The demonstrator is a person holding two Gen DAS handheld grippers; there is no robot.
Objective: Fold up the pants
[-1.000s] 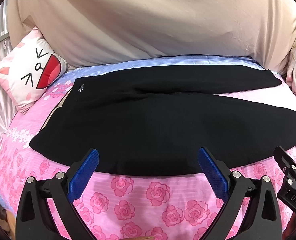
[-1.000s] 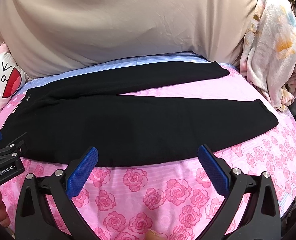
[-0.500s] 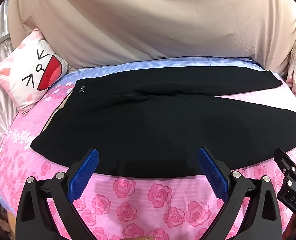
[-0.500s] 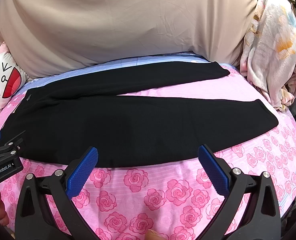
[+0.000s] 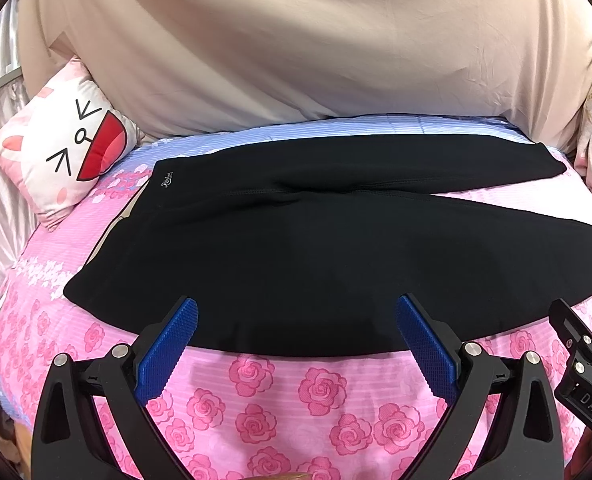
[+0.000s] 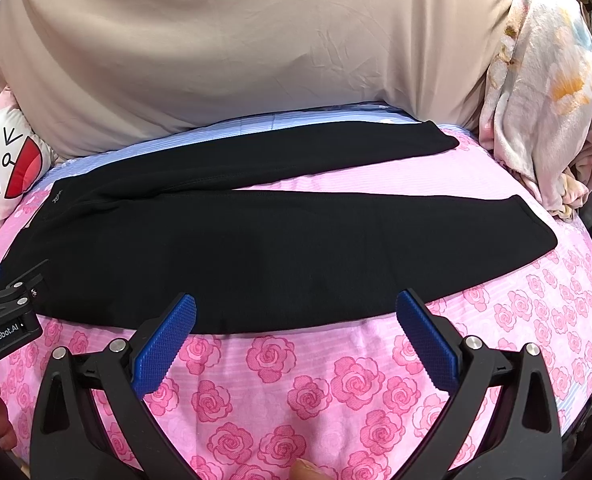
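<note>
Black pants [image 5: 315, 248] lie flat across the pink rose bedsheet [image 5: 280, 404], waistband at the left, two legs spread apart toward the right; they also show in the right wrist view [image 6: 256, 248]. My left gripper [image 5: 296, 316] is open and empty, hovering over the pants' near edge by the hip. My right gripper [image 6: 296, 312] is open and empty, hovering over the near edge of the near leg. Each gripper shows at the edge of the other's view.
A cartoon-face pillow [image 5: 64, 152] lies at the bed's left. A beige covered headboard or cushion [image 5: 296, 48] stands behind the pants. A crumpled floral blanket [image 6: 547, 92] is piled at the right. The bed's right edge [image 6: 591, 320] drops off.
Both grippers have drawn slightly back and up, so the pants' near edge sits a little lower in view. Both stay open. The pants have not moved.
</note>
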